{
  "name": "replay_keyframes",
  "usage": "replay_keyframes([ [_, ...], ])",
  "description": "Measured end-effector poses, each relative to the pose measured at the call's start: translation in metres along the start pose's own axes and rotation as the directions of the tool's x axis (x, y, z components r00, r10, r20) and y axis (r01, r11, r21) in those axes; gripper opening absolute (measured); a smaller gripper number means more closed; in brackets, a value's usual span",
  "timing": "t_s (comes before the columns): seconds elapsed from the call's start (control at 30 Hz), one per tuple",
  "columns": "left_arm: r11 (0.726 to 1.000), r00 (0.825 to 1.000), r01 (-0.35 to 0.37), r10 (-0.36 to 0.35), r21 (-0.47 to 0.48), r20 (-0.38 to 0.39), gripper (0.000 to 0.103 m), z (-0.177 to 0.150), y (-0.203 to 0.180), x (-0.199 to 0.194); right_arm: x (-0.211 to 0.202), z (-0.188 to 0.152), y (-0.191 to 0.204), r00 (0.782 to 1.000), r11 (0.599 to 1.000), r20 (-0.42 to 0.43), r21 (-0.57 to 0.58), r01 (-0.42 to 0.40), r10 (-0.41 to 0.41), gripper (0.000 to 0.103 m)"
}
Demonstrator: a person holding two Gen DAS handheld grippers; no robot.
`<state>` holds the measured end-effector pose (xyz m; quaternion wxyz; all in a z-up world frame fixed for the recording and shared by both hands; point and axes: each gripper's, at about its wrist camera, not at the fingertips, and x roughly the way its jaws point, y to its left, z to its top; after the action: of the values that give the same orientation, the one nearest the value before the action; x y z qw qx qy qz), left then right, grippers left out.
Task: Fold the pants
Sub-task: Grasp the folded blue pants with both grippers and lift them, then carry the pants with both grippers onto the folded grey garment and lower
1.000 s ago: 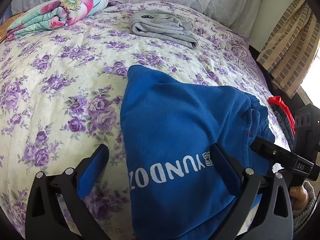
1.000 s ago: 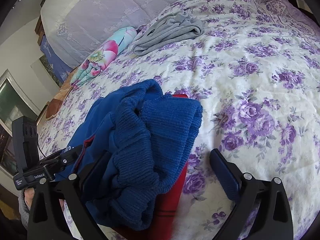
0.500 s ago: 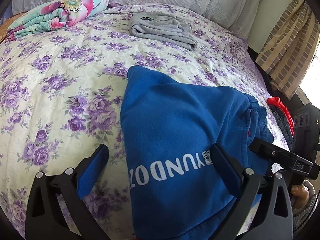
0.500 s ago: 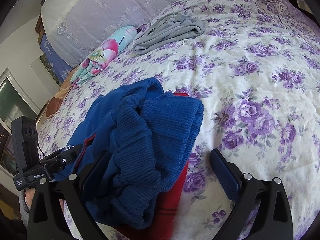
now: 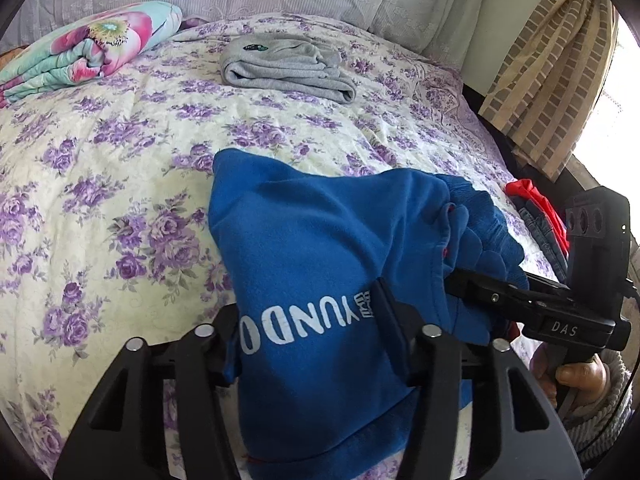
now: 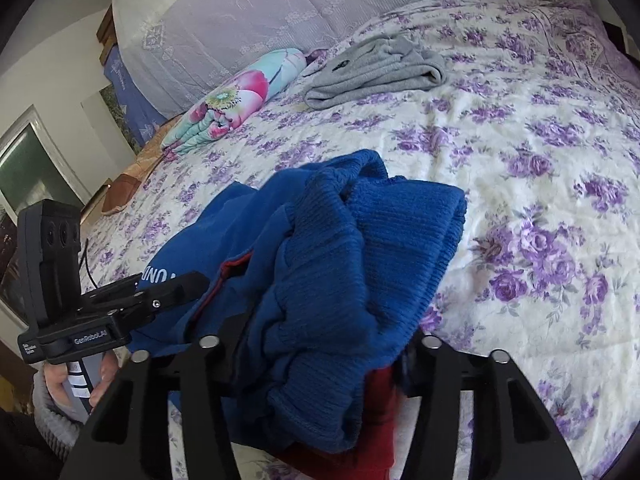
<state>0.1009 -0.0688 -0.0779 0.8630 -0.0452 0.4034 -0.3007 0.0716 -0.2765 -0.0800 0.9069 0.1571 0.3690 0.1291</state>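
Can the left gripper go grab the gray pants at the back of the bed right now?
Probably not yet. The left gripper is shut on the blue pants, so it's busy. The gray pants lie far across the bedspread, though nothing blocks the way.

Bright, soft daylight fills both views. In the left wrist view a window [image 5: 616,92] far to the right of the tongs is blown out to white glare. Shadows are faint. Both pictures are sharp at the centre, strongly curved by the fisheye lens, with black corners; cloth nearest the right tongs looks slightly blurred.
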Motion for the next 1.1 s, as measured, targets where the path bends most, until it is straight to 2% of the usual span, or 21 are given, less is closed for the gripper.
replay_keyframes([
  [0.03,1.0,1.0,0.011,-0.011,0.002,0.012,0.039,0.004,0.0,-0.004,-0.004,0.004,0.001,1.0,1.0,0.011,-0.006,-0.009,0.009,0.043],
  [0.1,1.0,0.999,0.031,-0.031,0.004,0.031,0.036,0.013,-0.001,-0.009,-0.009,0.01,0.007,1.0,0.999,0.022,-0.042,-0.003,0.004,0.041],
  [0.23,0.999,0.995,0.001,-0.007,0.052,0.099,0.035,0.029,-0.012,-0.02,-0.02,0.026,0.02,0.996,0.994,0.086,-0.11,0.022,-0.013,0.04],
  [0.33,0.997,0.99,-0.007,-0.004,0.077,0.142,0.035,0.054,-0.017,-0.025,-0.03,0.049,0.024,0.99,0.99,0.142,-0.138,0.039,-0.019,0.04],
  [0.47,0.991,0.977,-0.036,0.009,0.126,0.213,0.035,0.105,-0.024,-0.028,-0.038,0.099,0.024,0.975,0.984,0.222,-0.165,0.062,-0.024,0.04],
  [0.63,0.98,0.947,-0.097,0.037,0.173,0.318,0.035,0.189,-0.03,-0.025,-0.033,0.184,0.02,0.944,0.981,0.329,-0.176,0.083,-0.021,0.04],
  [0.8,0.977,0.923,-0.136,0.065,0.164,0.379,0.035,0.271,-0.021,0.001,-0.007,0.264,0.006,0.912,0.984,0.41,-0.153,0.095,-0.025,0.04],
  [0.9,0.973,0.915,-0.167,0.092,0.161,0.393,0.035,0.307,-0.014,0.027,0.021,0.303,-0.013,0.899,0.989,0.437,-0.12,0.089,-0.028,0.04],
  [1.0,0.97,0.912,-0.19,0.117,0.151,0.393,0.035,0.334,-0.003,0.058,0.057,0.331,-0.038,0.894,0.995,0.447,-0.071,0.065,-0.026,0.04],
  [1.1,0.977,0.916,-0.179,0.122,0.117,0.381,0.035,0.351,0.015,0.091,0.094,0.352,-0.066,0.895,1.0,0.445,-0.008,0.024,-0.018,0.04],
])
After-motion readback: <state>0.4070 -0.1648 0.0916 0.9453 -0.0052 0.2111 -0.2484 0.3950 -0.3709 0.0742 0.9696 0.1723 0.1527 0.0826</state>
